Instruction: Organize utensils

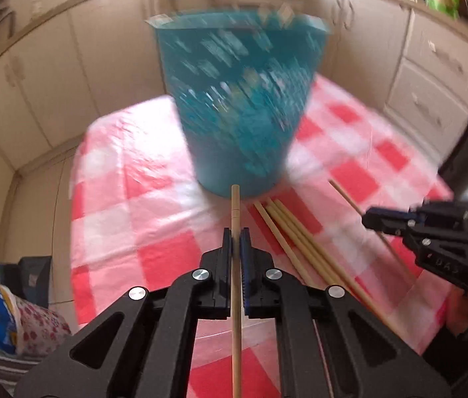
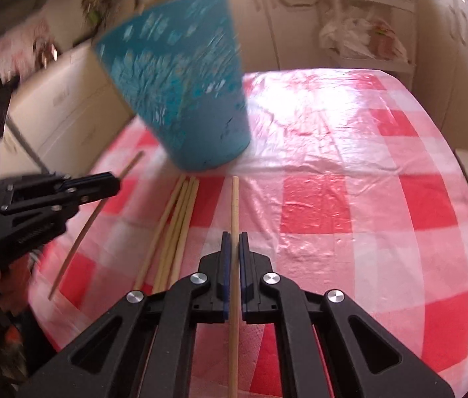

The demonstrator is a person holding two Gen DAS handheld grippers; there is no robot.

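Note:
A teal perforated cup point(image 1: 240, 99) point(image 2: 184, 93) stands on the red-and-white checked tablecloth point(image 1: 154, 255) point(image 2: 333, 199), blurred in both views. My left gripper point(image 1: 235, 232) point(image 2: 116, 184) is shut on a wooden chopstick point(image 1: 235, 205) point(image 2: 84, 229) whose tip points at the cup's base. My right gripper point(image 2: 234, 235) point(image 1: 368, 220) is shut on another chopstick point(image 2: 234, 199) point(image 1: 346, 195), just to the right of the cup's base. Between the two grippers, several loose chopsticks point(image 1: 293, 232) point(image 2: 177, 219) lie bundled on the cloth in front of the cup.
Cream cabinets point(image 1: 101, 49) point(image 2: 68, 99) surround the table on the far sides. Blue and floral bags point(image 1: 8, 321) sit on the floor left of the table's edge. White plastic bags point(image 2: 356, 36) rest on a shelf beyond the table.

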